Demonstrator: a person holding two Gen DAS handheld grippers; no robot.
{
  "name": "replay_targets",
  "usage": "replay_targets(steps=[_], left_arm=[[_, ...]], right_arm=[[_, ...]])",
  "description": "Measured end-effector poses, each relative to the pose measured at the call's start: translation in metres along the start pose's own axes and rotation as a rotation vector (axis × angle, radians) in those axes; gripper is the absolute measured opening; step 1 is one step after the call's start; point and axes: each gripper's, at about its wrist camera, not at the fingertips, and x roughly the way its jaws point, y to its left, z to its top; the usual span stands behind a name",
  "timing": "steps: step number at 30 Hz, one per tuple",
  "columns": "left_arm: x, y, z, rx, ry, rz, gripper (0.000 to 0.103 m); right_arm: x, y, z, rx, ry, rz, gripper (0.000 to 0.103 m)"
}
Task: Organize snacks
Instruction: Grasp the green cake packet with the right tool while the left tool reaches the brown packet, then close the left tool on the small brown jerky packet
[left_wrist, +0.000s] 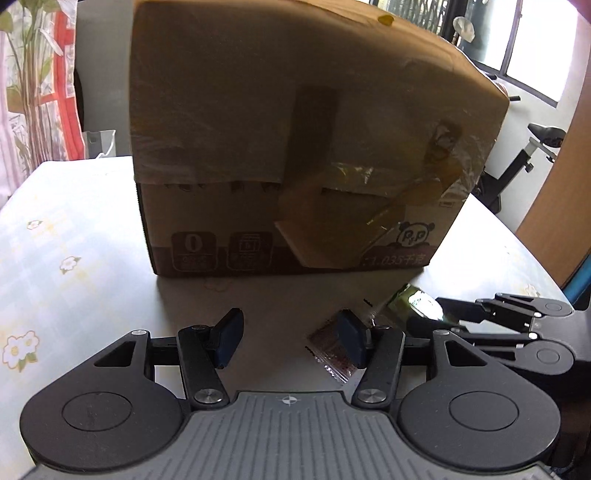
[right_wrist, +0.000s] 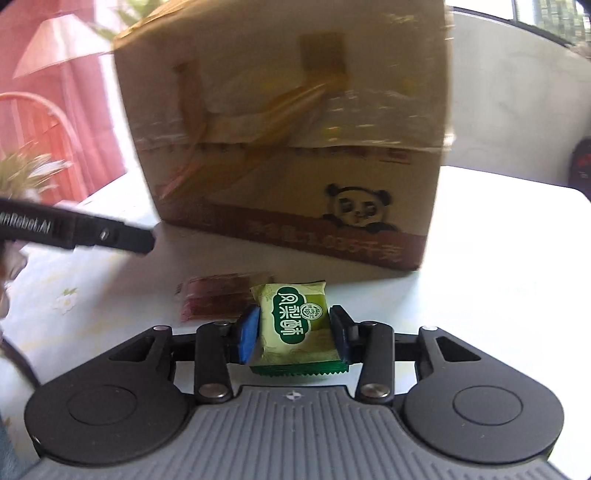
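A green snack packet (right_wrist: 295, 325) lies on the table in front of a tall cardboard box (right_wrist: 295, 147) with a panda print. My right gripper (right_wrist: 295, 328) is low over the table, its blue pads pressed against the packet's two sides. A flat red-brown packet (right_wrist: 214, 299) lies just left of it. In the left wrist view my left gripper (left_wrist: 291, 332) stands open with bare table between its pads. The red-brown packet (left_wrist: 328, 350) lies partly under its right finger. The green packet (left_wrist: 417, 302) and the right gripper (left_wrist: 448, 314) show at the right.
The cardboard box (left_wrist: 295, 129) fills the middle of the table (left_wrist: 74, 240), which has a pale floral cloth. An exercise bike (left_wrist: 535, 147) and a wooden panel (left_wrist: 554, 184) stand beyond the table's right edge. Curtains hang at the left.
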Motion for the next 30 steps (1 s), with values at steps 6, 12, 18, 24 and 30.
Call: replay_targets(steps=[6, 12, 18, 24, 30], left_arm=[[0.023, -0.017, -0.005, 0.109, 0.041, -0.069, 0.059], [0.035, -0.032, -0.005, 0.178, 0.028, -0.065, 0.059], [0.043, -0.043, -0.008, 0.295, 0.033, -0.090, 0.060], [0.053, -0.051, -0.010, 0.325, 0.033, -0.078, 0.064], [0.054, -0.043, -0.009, 0.242, 0.033, -0.016, 0.055]], right_arm=[[-0.005, -0.016, -0.001, 0.104, -0.029, -0.038, 0.043], [-0.009, -0.025, -0.003, 0.160, -0.063, -0.079, 0.043], [-0.010, -0.033, -0.003, 0.191, -0.062, -0.065, 0.043], [-0.008, -0.033, -0.002, 0.189, -0.058, -0.057, 0.043], [-0.002, -0.031, -0.002, 0.184, -0.053, -0.052, 0.043]])
